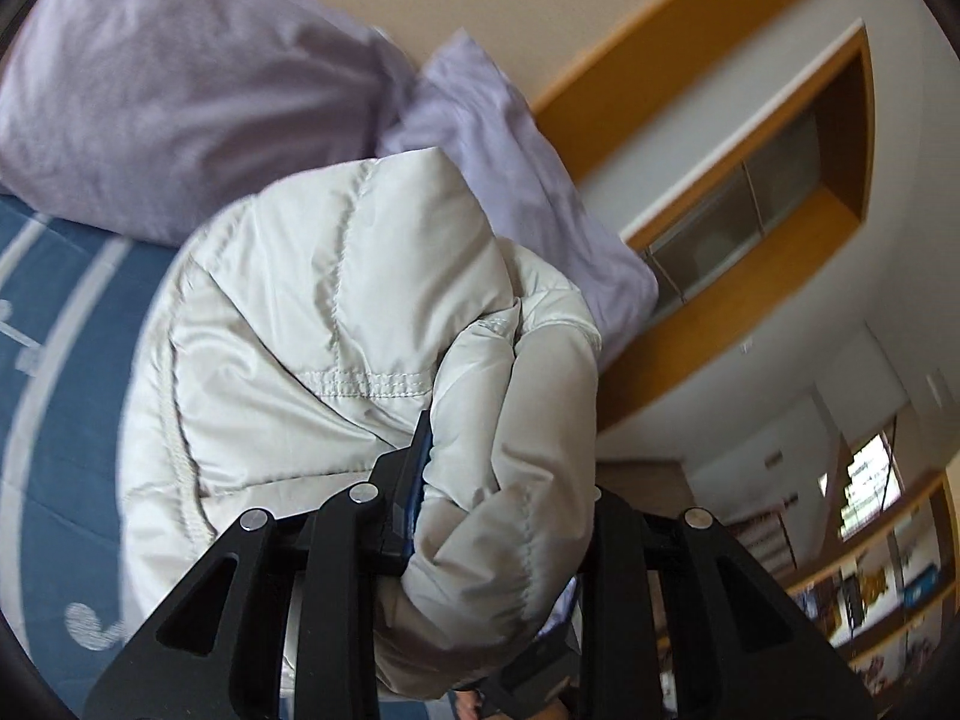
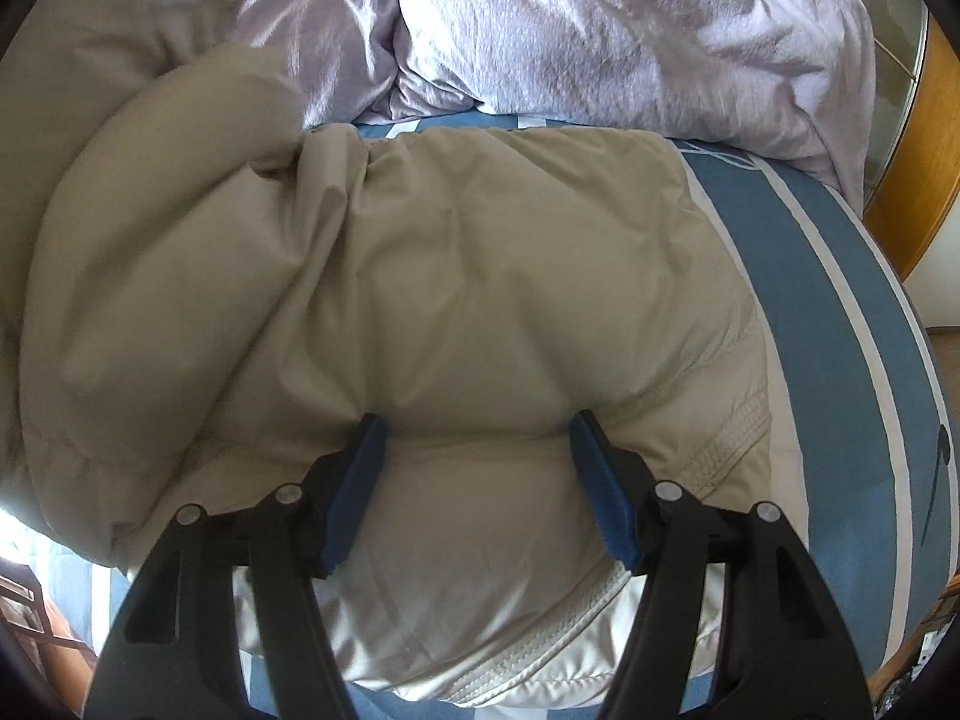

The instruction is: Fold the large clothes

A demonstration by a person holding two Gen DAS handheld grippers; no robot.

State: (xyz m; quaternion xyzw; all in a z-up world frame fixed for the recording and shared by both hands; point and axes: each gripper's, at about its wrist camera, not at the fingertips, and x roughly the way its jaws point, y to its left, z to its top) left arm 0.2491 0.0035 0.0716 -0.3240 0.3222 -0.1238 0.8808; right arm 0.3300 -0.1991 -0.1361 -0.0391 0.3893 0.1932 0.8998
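A pale beige quilted puffer jacket (image 2: 456, 276) lies on a blue bedspread with white stripes (image 2: 840, 312). In the left wrist view my left gripper (image 1: 498, 480) is shut on a thick bunched fold of the jacket (image 1: 336, 312) and holds it lifted above the bed; the right finger is hidden behind the fabric. In the right wrist view my right gripper (image 2: 474, 450) is open, its blue pads (image 2: 354, 498) pressed against the jacket's lower part, with fabric bulging between them.
Lilac pillows (image 2: 630, 30) lie at the head of the bed, also showing in the left wrist view (image 1: 180, 72). A wooden headboard frame (image 1: 690, 60) and shelves (image 1: 870, 570) stand to the right. The bed's edge (image 2: 900, 360) curves at the right.
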